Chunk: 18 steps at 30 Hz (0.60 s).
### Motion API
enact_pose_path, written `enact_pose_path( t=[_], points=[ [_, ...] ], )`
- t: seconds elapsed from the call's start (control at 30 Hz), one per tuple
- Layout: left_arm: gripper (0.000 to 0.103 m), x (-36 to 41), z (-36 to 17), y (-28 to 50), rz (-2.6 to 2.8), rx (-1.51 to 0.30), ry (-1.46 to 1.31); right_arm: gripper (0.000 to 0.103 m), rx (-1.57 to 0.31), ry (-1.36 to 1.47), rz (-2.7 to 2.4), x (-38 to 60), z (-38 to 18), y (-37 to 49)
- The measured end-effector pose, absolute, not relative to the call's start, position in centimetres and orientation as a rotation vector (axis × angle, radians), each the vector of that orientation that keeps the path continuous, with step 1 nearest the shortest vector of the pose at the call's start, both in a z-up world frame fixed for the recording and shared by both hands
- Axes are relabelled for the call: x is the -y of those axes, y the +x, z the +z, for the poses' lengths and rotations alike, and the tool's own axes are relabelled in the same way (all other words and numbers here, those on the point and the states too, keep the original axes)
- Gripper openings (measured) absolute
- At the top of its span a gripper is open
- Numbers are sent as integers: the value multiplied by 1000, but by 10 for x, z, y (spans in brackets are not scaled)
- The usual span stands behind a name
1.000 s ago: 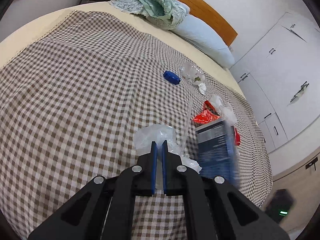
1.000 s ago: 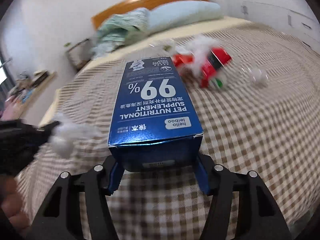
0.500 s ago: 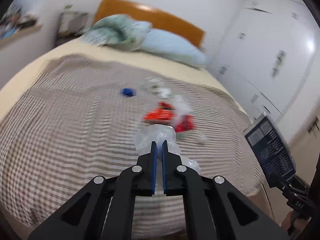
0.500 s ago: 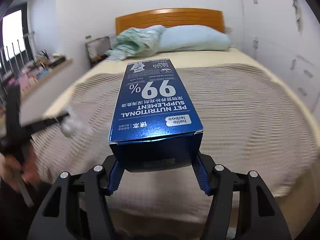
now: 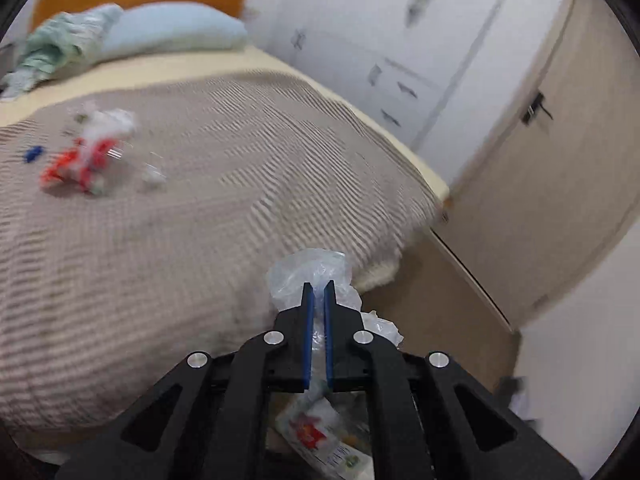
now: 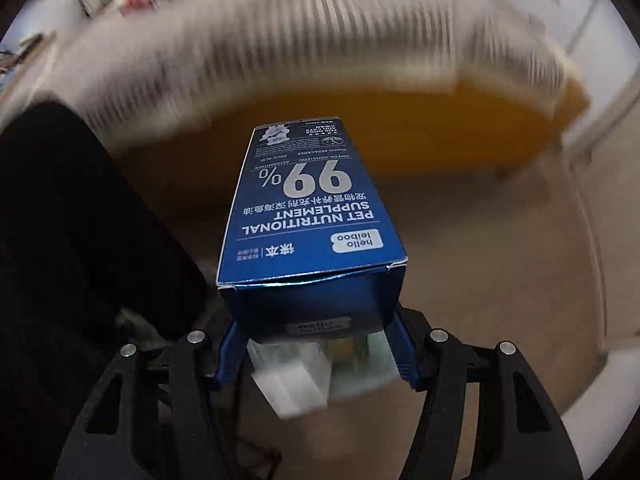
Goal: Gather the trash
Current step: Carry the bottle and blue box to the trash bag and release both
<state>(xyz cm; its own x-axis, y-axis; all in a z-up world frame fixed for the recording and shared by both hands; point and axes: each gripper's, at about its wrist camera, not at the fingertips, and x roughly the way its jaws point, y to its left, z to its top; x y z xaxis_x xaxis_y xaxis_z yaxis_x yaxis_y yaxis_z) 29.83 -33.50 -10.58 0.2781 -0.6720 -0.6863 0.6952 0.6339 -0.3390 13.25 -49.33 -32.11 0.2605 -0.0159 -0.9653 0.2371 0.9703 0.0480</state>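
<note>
My left gripper [image 5: 318, 292] is shut on a crumpled clear plastic bag [image 5: 308, 274], held beyond the foot of the bed [image 5: 200, 208]. Under it lies a heap of wrappers [image 5: 320, 436], one white with a red print. My right gripper [image 6: 316, 344] is shut on a blue pet-supplement box [image 6: 312, 220] and points steeply down at the floor. Blurred pale packaging [image 6: 296, 376] shows just below the box. Red and white wrappers [image 5: 86, 152], a small blue scrap [image 5: 32, 154] and a clear scrap [image 5: 154, 174] still lie on the checked bedspread.
White wardrobes [image 5: 380, 40] and a beige door [image 5: 552, 152] stand right of the bed. A pillow [image 5: 172, 34] and a green blanket [image 5: 60, 50] lie by the wooden headboard. A dark sleeve [image 6: 72, 260] fills the left of the right wrist view. The bed frame [image 6: 400, 128] hangs over the floor.
Both grippers have swung off the bedspread past the foot of the bed, still holding the bag and the box. The right one has tipped down towards the floor.
</note>
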Motion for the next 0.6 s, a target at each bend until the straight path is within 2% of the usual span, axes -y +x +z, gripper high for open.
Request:
enact_pose_path(
  t=[0.27, 0.43, 0.53, 0.57, 0.6],
  points=[
    [2, 431, -178, 267, -947, -1034, 267, 61, -1449, 342, -181, 510, -427, 135],
    [2, 469, -242, 259, -950, -1183, 334, 61, -1534, 319, -187, 510, -464, 166],
    [2, 478, -260, 251, -937, -1192, 437, 61, -1538, 284, -209, 514, -482, 187],
    [2, 481, -264, 248, -936, -1185, 470, 56, -1537, 298, -208, 516, -488, 191],
    [2, 483, -269, 245, -931, -1178, 510, 42, -1526, 319, -205, 518, -493, 197]
  ],
)
